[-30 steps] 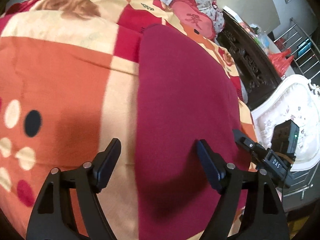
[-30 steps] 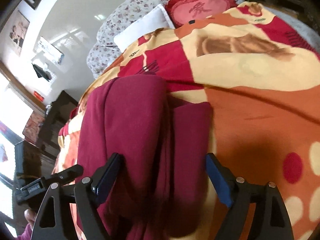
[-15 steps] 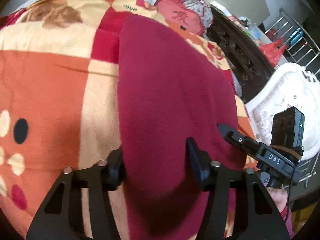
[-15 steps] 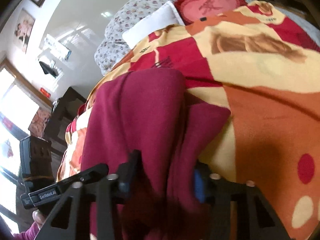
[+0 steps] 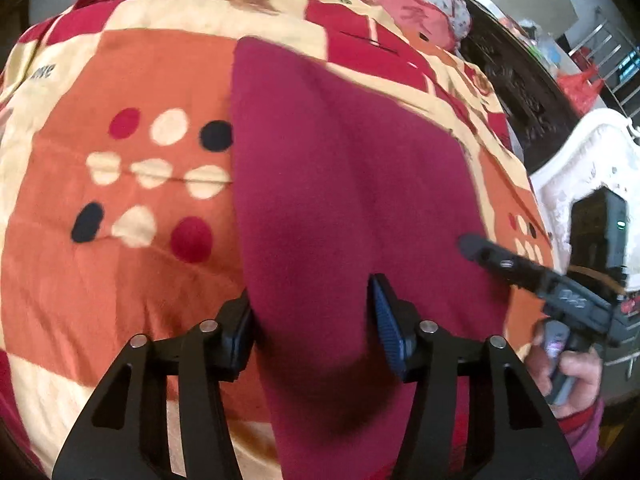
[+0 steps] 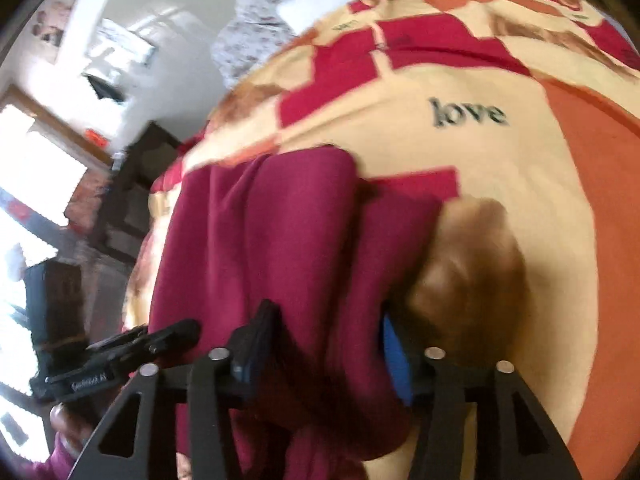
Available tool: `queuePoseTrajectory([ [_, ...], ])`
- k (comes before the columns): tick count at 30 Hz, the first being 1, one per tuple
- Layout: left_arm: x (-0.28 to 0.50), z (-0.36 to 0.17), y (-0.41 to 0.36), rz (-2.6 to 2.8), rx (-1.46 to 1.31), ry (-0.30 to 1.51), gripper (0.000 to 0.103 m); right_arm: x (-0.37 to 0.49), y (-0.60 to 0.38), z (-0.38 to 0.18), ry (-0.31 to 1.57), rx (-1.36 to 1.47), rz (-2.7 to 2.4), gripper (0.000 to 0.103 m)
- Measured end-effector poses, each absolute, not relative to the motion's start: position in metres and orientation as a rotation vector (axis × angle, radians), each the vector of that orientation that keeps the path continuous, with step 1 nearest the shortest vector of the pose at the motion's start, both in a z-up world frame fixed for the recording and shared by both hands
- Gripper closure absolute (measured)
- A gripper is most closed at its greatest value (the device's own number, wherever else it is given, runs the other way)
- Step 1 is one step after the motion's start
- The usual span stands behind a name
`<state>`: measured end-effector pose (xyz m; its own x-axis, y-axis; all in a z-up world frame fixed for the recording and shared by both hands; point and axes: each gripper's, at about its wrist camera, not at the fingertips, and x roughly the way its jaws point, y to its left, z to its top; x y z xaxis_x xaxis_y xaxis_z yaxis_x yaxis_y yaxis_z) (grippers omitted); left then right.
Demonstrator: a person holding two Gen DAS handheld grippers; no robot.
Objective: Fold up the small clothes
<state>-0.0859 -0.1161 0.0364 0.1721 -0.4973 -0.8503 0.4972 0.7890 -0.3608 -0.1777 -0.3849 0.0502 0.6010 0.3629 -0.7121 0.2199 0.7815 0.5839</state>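
A dark red garment (image 5: 340, 184) lies lengthwise on a patterned bed blanket (image 5: 120, 80). My left gripper (image 5: 312, 320) is shut on the garment's near edge, cloth bunched between its fingers. In the right wrist view the same dark red garment (image 6: 260, 240) is folded in thick layers, and my right gripper (image 6: 324, 344) is shut on its near end. The right gripper also shows in the left wrist view (image 5: 540, 276), at the garment's right side. The left gripper shows in the right wrist view (image 6: 120, 356), at the left.
The orange, red and cream blanket (image 6: 500, 160) covers the bed. Pillows (image 5: 412, 12) lie at the head. Dark carved furniture (image 5: 516, 72) and a white padded chair (image 5: 588, 168) stand off the bed's right side. A window (image 6: 36, 168) is at the left.
Both grippers closed on the garment's near edge and have pulled it back and up. The cloth now hangs from the fingers, and more of the blanket shows beyond it.
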Motion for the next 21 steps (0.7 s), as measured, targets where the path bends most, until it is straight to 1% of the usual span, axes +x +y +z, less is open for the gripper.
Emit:
queuePoseTrajectory([
  [3,-0.089,0.043,-0.113,-0.69,0.007,1.175,0.047,-0.189,-0.384,0.072,0.907,0.64,0.048,0.05],
  [7,-0.095,0.048,-0.113,-0.653,0.028,1.149,0.046,-0.2,-0.364,0.11,0.843,0.475,0.078,0.051],
  [9,-0.096,0.051,-0.112,-0.619,0.05,1.114,0.046,-0.196,-0.348,0.117,0.836,0.413,0.12,0.055],
  [11,-0.098,0.055,-0.113,-0.587,0.083,1.071,0.046,-0.188,-0.337,0.115,0.855,0.394,0.153,0.058],
  [13,-0.101,0.059,-0.112,-0.554,0.112,1.031,0.046,-0.18,-0.323,0.104,0.886,0.353,0.151,0.06],
  [17,-0.105,0.066,-0.109,-0.532,0.12,0.997,0.046,-0.181,-0.312,0.071,0.976,0.302,0.097,0.06],
  [21,-0.109,0.07,-0.11,-0.512,0.133,0.971,0.046,-0.193,-0.316,0.065,0.941,0.329,0.074,0.06],
])
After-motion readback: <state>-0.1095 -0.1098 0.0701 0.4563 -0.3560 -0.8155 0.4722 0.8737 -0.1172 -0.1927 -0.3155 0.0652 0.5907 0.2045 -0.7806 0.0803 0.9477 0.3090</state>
